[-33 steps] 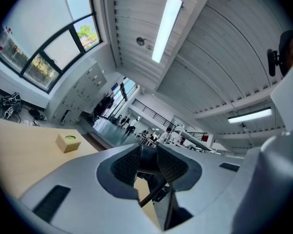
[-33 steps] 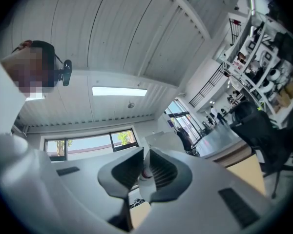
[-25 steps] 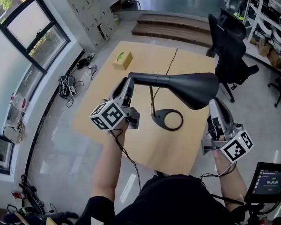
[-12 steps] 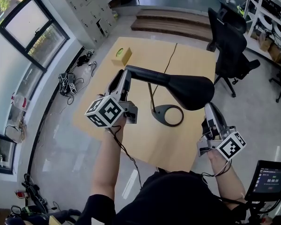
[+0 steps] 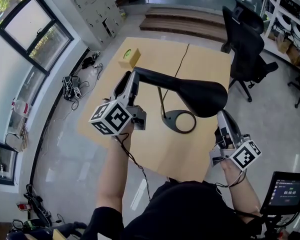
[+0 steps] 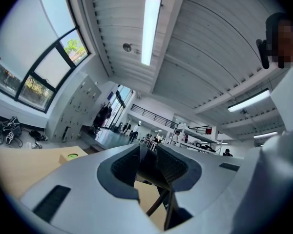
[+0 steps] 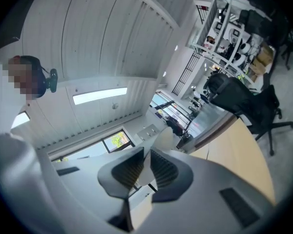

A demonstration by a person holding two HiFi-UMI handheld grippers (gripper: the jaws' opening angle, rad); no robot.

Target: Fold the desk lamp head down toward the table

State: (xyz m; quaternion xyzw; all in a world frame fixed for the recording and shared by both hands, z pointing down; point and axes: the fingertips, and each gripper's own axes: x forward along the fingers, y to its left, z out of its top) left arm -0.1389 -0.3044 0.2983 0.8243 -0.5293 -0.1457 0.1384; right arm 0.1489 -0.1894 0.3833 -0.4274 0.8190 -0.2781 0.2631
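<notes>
**Colleague:** What has changed on the counter (image 5: 155, 156) in the last second?

**Operator:** The lamp itself. Its arm (image 5: 157, 79) was lying about flat across my head view. Now it slopes, with the end on my left higher and the lamp head (image 5: 204, 97) dipped a little toward the counter. The ring base (image 5: 179, 122) hasn't shifted, and the head hangs well above the wood, just right of that base.

**Colleague:** Which hand is doing that?

**Operator:** My left gripper (image 5: 132, 79). Its jaws are pinching the dark tail end of the arm, and I've raised that end slightly, so the arm is rocking on its stem like a seesaw.

**Colleague:** And the right?

**Operator:** The right gripper (image 5: 223, 116) has dropped away beneath the head's right edge. Its jaws are pressed together, and I see nothing of the lamp between them.

**Colleague:** So where does that leave the fold?

**Operator:** Barely begun, I'd say. The head is only tilted and is still far from the counter. I judge the left hand must go on levering, or the closed right jaws must press down on the head from above.
</notes>
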